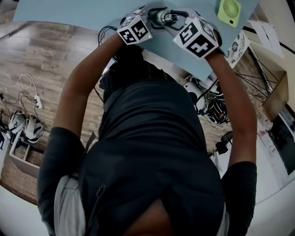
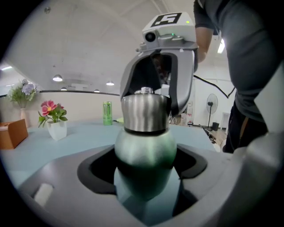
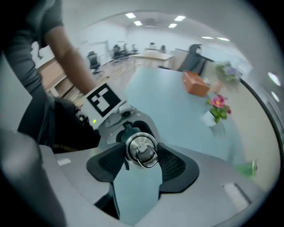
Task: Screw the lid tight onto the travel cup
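The travel cup (image 2: 145, 150) has a green rounded body and a steel lid (image 2: 145, 114). My left gripper (image 2: 144, 166) is shut on the green body, with its dark pads pressed against both sides. In the right gripper view I look straight down on the lid (image 3: 141, 150), which has a ring on top. My right gripper (image 3: 141, 156) is shut on that lid from above. In the head view both grippers meet over the cup (image 1: 166, 18) at the table's near edge, the left gripper (image 1: 154, 19) on its left and the right gripper (image 1: 179, 22) on its right.
A light blue table (image 1: 92, 14) carries a green fan (image 1: 229, 11). Farther back on it are a potted flower (image 2: 55, 122), a green can (image 2: 107, 113) and a brown box (image 2: 11, 133). Cables and gear lie on the wooden floor (image 1: 50, 55).
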A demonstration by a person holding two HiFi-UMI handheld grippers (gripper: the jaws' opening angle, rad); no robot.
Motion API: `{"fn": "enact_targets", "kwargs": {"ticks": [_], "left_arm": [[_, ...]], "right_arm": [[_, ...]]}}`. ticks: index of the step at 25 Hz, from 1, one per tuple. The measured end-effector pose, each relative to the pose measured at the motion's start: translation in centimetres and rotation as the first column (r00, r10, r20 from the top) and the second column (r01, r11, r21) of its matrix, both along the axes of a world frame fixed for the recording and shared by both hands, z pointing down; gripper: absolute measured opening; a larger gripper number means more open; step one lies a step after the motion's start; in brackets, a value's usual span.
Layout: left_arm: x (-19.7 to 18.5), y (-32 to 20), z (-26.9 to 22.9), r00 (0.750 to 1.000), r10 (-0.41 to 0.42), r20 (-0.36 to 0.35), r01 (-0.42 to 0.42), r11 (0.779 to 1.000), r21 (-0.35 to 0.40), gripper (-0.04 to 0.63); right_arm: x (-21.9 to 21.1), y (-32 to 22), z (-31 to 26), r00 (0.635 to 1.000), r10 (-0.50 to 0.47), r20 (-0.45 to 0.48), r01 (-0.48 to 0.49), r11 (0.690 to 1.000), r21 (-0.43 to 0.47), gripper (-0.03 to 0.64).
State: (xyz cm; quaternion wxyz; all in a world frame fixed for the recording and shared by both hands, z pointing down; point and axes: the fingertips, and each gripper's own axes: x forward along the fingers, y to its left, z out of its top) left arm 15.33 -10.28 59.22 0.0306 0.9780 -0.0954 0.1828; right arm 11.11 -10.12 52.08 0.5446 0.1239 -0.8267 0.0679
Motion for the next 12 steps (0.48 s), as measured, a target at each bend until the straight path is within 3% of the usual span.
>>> {"fn": "enact_targets", "kwargs": {"ticks": [2,4,7,12], "left_arm": [[0.05,-0.04,0.05,1.000,0.001,0.001,-0.001,1.000,0.000,0.423],[-0.01,-0.04,0.03,1.000,0.000,-0.001,0.000,1.000,0.003,0.423],[-0.18,-0.10,-0.17,1.000,-0.004,-0.005,0.004,1.000,0.011,0.423],[0.00,-0.22,-0.35,1.000,-0.003,-0.011,0.003,1.000,0.016,0.423]], "right_arm": [[0.30,-0.36,0.15,0.968,0.245,0.050,-0.247,0.969,0.026,0.235],[0.38,-0.38,0.27,0.919,0.386,0.076,-0.390,0.919,0.058,0.233],[0.22,-0.49,-0.10,0.878,0.464,0.114,-0.473,0.878,0.073,0.233],[0.33,-0.62,-0.20,0.876,0.465,0.124,-0.475,0.877,0.068,0.233]]}}
